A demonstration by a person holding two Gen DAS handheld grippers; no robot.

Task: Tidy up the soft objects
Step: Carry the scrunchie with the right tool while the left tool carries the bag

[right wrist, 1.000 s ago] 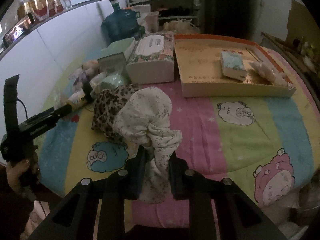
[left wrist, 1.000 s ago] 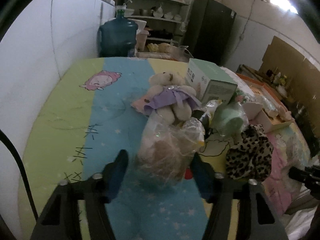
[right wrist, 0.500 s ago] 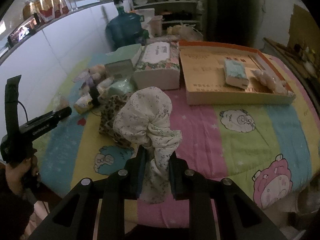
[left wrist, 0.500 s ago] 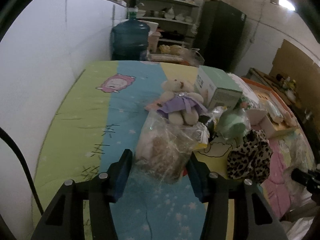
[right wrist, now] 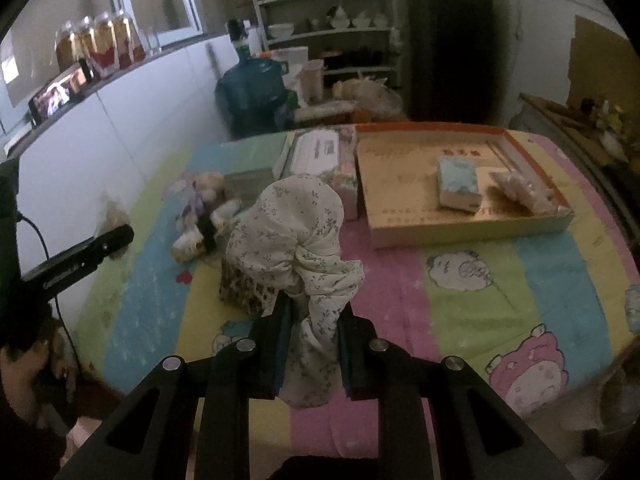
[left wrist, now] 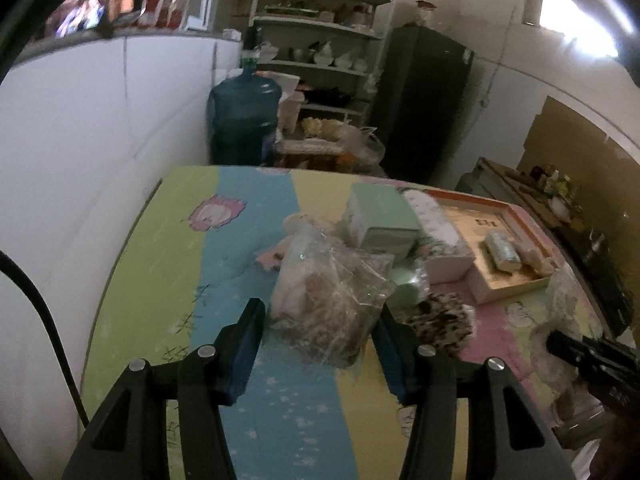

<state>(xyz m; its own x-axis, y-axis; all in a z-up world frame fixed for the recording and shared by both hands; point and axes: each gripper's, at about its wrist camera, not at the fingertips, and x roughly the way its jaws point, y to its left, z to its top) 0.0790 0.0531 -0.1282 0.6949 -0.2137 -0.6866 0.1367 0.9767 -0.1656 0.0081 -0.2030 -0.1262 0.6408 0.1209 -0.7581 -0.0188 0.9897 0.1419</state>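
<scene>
Left gripper (left wrist: 320, 334): jaws set around a clear plastic bag (left wrist: 330, 300) holding pale and tan soft contents, at centre frame in the left wrist view. Both blue pads bear on the crinkled film, so the bag is pinched. The jaws have just been closing, with the bag between them. The bag hangs above the striped cartoon bedsheet (left wrist: 280, 420), not resting on it.

Right gripper (right wrist: 313, 322): fingers drawn close together, clamping the gathered neck of a white floral cloth bundle (right wrist: 296, 232). The bundle bulges above the fingers at centre frame in the right wrist view; a loose tail of it hangs below between the arms.

Behind the bundle, lower centre-left, lies a leopard-print fabric item (right wrist: 242, 290) on the sheet. Farther toward the upper left sits a small plush bear in a purple dress (right wrist: 200, 196), beside a pale green box (right wrist: 248, 178). A floral tissue box (right wrist: 320, 152) stands just left of a shallow cardboard tray (right wrist: 460, 228), upper right. In the tray are a tissue pack (right wrist: 458, 184) and a clear packet (right wrist: 520, 188).

A blue water jug (right wrist: 256, 88) stands beyond the bed, upper centre.
</scene>
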